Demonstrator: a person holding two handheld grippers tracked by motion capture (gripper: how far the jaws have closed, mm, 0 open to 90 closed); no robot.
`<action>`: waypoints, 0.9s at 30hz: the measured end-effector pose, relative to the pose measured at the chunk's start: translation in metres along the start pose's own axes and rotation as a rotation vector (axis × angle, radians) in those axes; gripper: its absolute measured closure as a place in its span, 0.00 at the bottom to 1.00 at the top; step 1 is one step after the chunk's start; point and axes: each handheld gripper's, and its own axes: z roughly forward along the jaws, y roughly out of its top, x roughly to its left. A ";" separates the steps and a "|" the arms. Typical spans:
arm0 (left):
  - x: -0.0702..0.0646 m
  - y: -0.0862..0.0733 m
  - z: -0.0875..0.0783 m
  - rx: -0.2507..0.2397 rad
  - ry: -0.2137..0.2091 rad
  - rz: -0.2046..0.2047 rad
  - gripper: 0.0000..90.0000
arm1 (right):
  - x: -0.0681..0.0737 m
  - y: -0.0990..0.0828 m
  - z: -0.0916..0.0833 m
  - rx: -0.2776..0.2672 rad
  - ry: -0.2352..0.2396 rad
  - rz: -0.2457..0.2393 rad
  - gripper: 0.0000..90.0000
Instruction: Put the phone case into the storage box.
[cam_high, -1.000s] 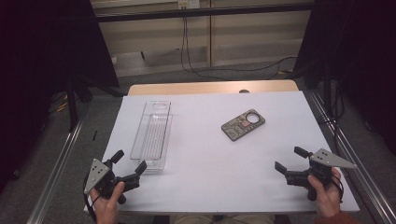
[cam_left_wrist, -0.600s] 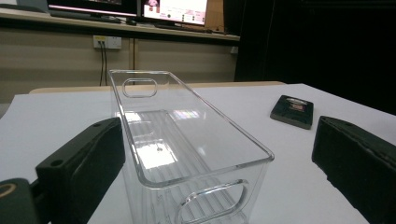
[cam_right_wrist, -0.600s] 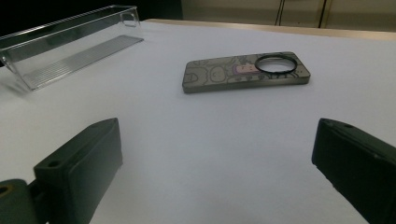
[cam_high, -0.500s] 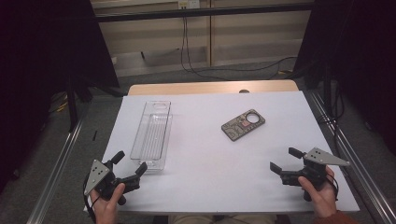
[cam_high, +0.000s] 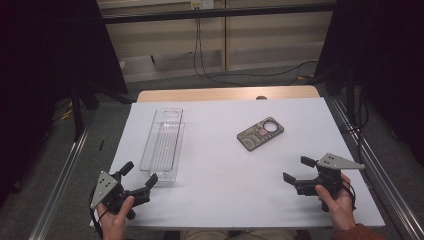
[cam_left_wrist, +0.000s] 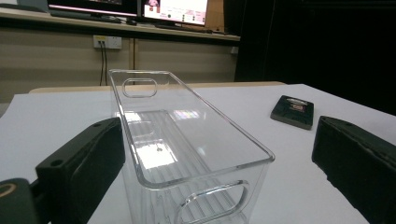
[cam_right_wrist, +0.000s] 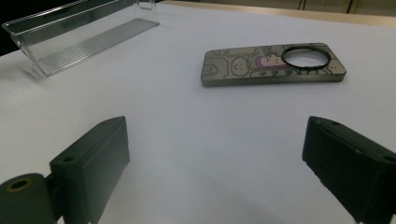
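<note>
L gripper (cam_high: 137, 174) fingers spread, clear bin (cam_high: 163, 143) near end sits right at them, between the fingers in left gripper view, no contact visible. R gripper (cam_high: 298, 170) fingers spread, just been closing slightly, nothing between them; patterned flat case (cam_high: 260, 133) lies well ahead on white surface (cam_high: 220, 185), apart from bin. Bin: long, transparent, ribbed floor, handle cutouts at both ends, upright, empty. Case: grey, cartoon print, black ring at one end.

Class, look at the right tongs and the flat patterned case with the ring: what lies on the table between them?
Nothing: in the right gripper view, only bare white table lies between the open right tongs and the flat patterned rectangular case.
</note>
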 end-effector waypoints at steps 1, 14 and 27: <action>-0.001 0.000 0.000 -0.001 -0.003 -0.005 0.03 | 0.000 0.001 0.001 0.006 -0.002 -0.006 0.08; -0.003 0.000 0.000 0.009 -0.011 0.010 0.03 | 0.000 0.017 0.023 0.026 0.048 -0.032 0.11; -0.002 0.000 0.000 0.013 -0.008 0.009 0.03 | -0.006 0.037 0.047 0.065 0.103 -0.039 0.37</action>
